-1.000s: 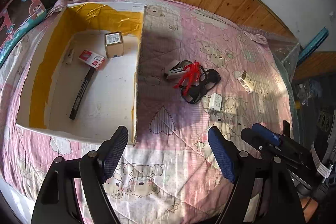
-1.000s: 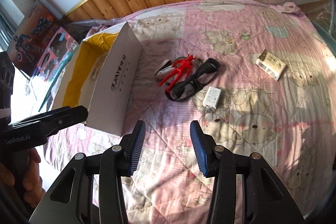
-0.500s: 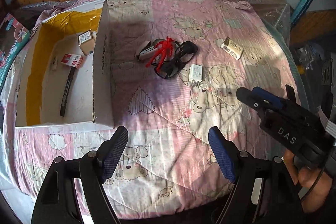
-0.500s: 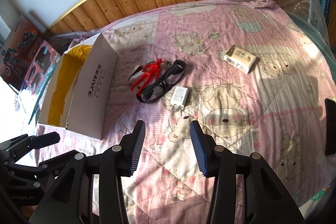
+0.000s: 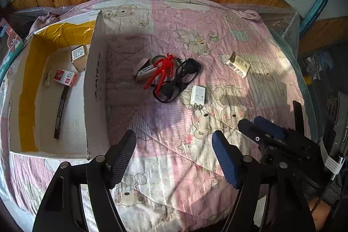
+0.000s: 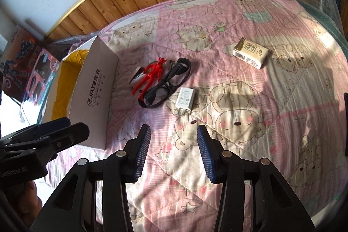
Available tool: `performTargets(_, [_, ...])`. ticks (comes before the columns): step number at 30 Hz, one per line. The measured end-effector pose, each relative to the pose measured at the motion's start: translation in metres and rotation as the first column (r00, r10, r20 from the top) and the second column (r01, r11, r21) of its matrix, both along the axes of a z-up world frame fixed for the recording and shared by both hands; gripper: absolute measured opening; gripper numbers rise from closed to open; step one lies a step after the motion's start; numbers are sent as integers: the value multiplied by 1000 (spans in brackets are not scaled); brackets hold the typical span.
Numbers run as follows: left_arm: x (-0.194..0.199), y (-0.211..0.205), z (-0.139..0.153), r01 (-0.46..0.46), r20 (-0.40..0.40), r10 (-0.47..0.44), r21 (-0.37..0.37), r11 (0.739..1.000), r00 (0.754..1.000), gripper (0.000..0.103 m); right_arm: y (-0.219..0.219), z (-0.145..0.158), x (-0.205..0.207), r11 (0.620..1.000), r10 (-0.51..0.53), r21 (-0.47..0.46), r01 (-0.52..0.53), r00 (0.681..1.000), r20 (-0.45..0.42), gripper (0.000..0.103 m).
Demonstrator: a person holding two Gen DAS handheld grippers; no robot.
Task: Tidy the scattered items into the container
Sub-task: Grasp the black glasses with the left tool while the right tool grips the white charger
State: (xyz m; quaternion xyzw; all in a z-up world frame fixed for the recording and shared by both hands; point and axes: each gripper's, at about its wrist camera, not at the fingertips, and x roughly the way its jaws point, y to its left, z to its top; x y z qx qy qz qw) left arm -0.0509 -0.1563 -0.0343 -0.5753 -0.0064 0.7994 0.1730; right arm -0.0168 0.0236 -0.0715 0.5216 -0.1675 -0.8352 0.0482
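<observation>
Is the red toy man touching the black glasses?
Touching. In the right wrist view the red toy figure lies across the black glasses, its legs overlapping the frame's near end with no gap.

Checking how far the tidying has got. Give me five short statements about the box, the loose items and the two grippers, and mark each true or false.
1. The red toy figure lies inside the cardboard box. False: it lies on the quilt outside the box, beside the black glasses.
2. A black marker already lies in the box. True.
3. The white charger lies on the quilt with nothing gripping it. True.
4. The right gripper is shut on the tissue pack. False: its jaws are open and empty, and the pack lies far from it.
5. The left gripper is open and holds nothing. True.
</observation>
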Motion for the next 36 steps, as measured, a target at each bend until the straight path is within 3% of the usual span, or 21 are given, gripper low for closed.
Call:
performTargets(4, [-27, 15, -22, 46, 23, -47, 49, 998, 999, 61, 1, -19, -21, 1000, -13, -16, 13, 999, 39, 47])
performTargets(9, [-57, 33, -48, 108, 37, -111, 63, 992, 993, 58, 4, -42, -44, 999, -28, -21, 30, 996, 83, 47])
performTargets(18, [-94, 41, -75, 156, 55, -163, 117, 981, 985, 58, 2, -70, -73, 999, -22, -30, 26, 991, 135, 47])
performTargets(23, [-112, 46, -91, 148, 86, -162, 146, 978, 983, 50, -2, -87, -89, 1000, -13, -19, 16, 988, 154, 47])
performTargets(30, [-132, 59, -127, 161, 143, -175, 101, 982, 974, 47, -7, -121, -108, 1000, -1, 29, -5, 981, 195, 46])
performTargets(33, [-137, 64, -143, 158, 176, -171, 86, 984, 969, 42, -4, -122, -108, 997, 10, 74, -23, 984, 179, 35])
performTargets(36, [-139, 67, -150, 160, 193, -172, 77, 984, 966, 32, 16, -119, -107, 994, -38, 111, 17, 981, 191, 34])
